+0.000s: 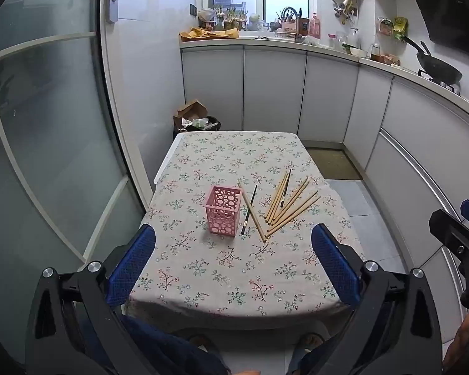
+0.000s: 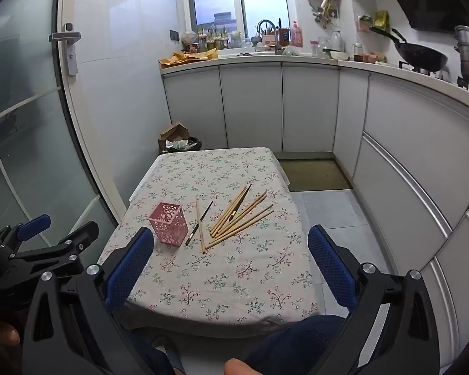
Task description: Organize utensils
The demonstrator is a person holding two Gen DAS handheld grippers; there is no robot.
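A pink perforated holder (image 1: pixel 222 211) (image 2: pixel 168 223) stands upright on the floral tablecloth. To its right lie several wooden chopsticks (image 1: pixel 292 204) (image 2: pixel 241 215) fanned out, one long chopstick (image 1: pixel 251 210) (image 2: pixel 199 225) and two dark brushes (image 1: pixel 249 209) (image 2: pixel 199 222). My left gripper (image 1: pixel 233 262) hangs wide open over the near table edge, well short of the holder, with nothing between its fingers. My right gripper (image 2: pixel 231 267) is likewise wide open and empty, back from the chopsticks. Each gripper shows at the edge of the other's view.
The small table (image 1: pixel 234 284) (image 2: pixel 222 300) stands in a narrow kitchen. A glass door (image 1: pixel 47 125) is on the left and white cabinets (image 2: pixel 406 172) on the right. A bin with cardboard (image 1: pixel 195 120) sits behind the table. The person's knees are under the near edge.
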